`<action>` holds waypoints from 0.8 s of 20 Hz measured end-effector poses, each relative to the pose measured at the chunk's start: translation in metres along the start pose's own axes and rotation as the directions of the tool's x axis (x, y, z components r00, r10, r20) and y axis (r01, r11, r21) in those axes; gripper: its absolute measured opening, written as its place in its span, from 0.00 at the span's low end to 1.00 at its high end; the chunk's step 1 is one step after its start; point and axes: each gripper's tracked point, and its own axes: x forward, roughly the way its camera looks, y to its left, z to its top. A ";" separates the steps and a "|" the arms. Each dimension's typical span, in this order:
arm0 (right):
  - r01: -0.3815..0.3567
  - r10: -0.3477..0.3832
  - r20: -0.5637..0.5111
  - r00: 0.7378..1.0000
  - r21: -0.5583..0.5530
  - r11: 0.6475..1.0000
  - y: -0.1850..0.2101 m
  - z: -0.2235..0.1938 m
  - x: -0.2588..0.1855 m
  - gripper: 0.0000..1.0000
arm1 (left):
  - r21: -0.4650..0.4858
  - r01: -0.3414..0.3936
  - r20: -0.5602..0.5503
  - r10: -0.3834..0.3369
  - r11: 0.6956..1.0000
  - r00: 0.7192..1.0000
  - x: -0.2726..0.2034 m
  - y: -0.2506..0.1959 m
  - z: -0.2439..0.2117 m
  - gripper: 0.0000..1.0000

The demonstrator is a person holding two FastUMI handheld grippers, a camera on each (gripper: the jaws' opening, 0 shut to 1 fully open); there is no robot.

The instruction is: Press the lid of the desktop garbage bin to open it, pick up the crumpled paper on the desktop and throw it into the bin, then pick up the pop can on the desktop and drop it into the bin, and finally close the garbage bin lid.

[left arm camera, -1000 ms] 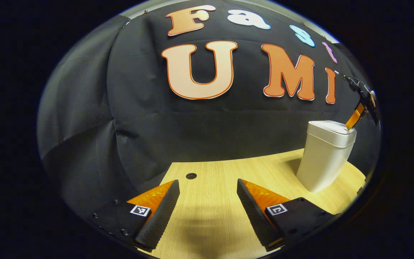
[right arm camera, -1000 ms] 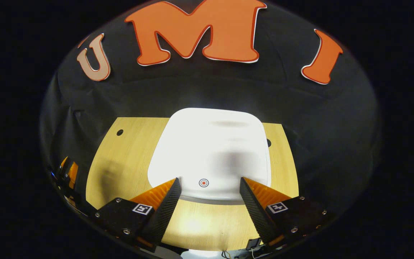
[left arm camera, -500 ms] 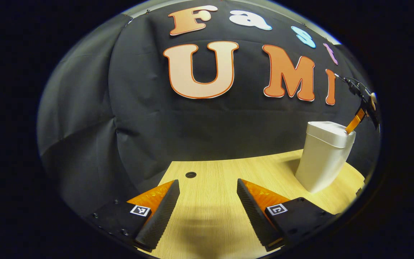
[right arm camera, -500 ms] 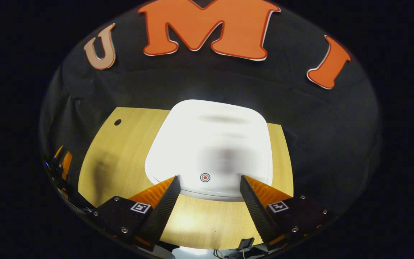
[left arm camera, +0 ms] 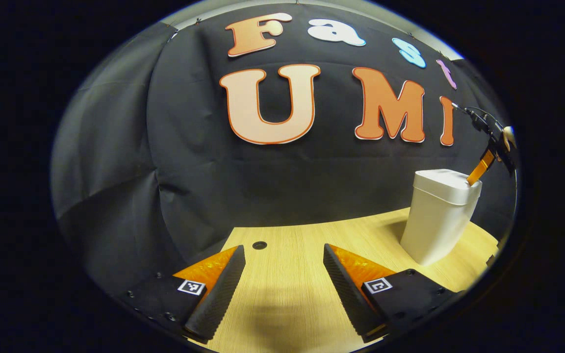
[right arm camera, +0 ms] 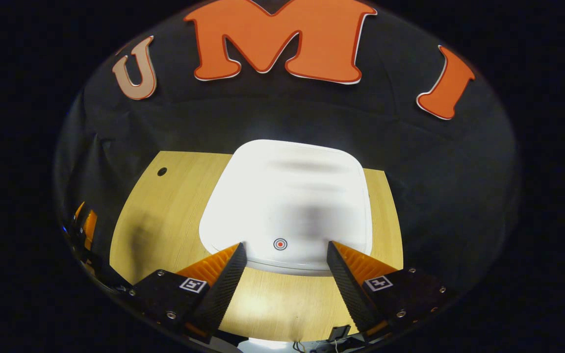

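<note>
Your right gripper [right arm camera: 283,257] is the one placed for this step: it hangs directly above the bin [left arm camera: 437,220], pointing down, with the white lid [right arm camera: 287,196] spread beneath its fingers and the small red ring mark [right arm camera: 280,243] lying between the two fingertips, close to the lid's near edge. Its jaws stand apart and hold nothing. From the left gripper view, one fingertip of that gripper [left arm camera: 478,169] appears to meet the lid at its far-right edge; whether it presses or merely grazes cannot be settled from these pictures. The lid sits flat on the bin, so I judge the opening press as not yet accomplished. The relation that governs your next move is vertical: the lid lies straight below the claw, and the ring mark lies in the gap rather than under a finger, so a straight descent may straddle the mark; a small shift to bring one fingertip over it seems advisable. Your left gripper [left arm camera: 282,274] is well apart from the bin, low over the desk [left arm camera: 287,245], jaws open and empty, with the bin off to its right. The paper and the can I cannot place.
</note>
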 end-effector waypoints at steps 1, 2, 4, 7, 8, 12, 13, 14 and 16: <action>0.004 -0.004 -0.001 1.000 0.035 0.999 -0.001 0.001 0.001 1.00 | -0.002 0.001 0.007 -0.001 1.000 1.000 0.000 0.000 0.002 1.00; 0.003 -0.004 0.010 1.000 0.072 0.997 -0.002 0.004 0.000 1.00 | -0.002 -0.002 0.013 0.002 1.000 1.000 -0.002 0.002 0.005 1.00; -0.010 0.006 0.028 1.000 0.145 0.989 -0.003 0.008 0.001 1.00 | 0.002 -0.010 0.020 0.010 1.000 1.000 -0.003 0.005 0.008 1.00; -0.027 0.010 0.081 0.997 0.202 0.979 -0.005 0.015 -0.007 0.99 | 0.002 -0.018 0.024 0.018 1.000 1.000 -0.008 0.008 0.010 1.00; -0.010 -0.015 0.118 0.993 0.202 0.979 -0.008 0.019 -0.011 0.99 | 0.003 -0.021 0.025 0.021 1.000 0.999 -0.009 0.008 0.012 1.00; 0.016 -0.061 0.274 0.960 0.162 0.987 -0.008 0.032 -0.038 0.98 | 0.014 -0.026 0.039 0.025 1.000 0.999 -0.010 0.013 0.019 1.00; 0.021 -0.070 0.313 0.947 0.160 0.987 -0.008 0.033 -0.047 0.98 | 0.016 -0.023 0.043 0.022 1.000 0.999 -0.009 0.011 0.021 1.00; 0.015 -0.071 0.348 0.935 0.160 0.987 -0.004 0.033 -0.054 0.98 | 0.018 -0.019 0.046 0.018 1.000 0.999 -0.007 0.010 0.023 1.00; -0.001 -0.074 0.414 0.907 0.180 0.984 0.003 0.031 -0.067 0.98 | 0.023 -0.012 0.051 0.011 1.000 0.999 -0.007 0.008 0.027 1.00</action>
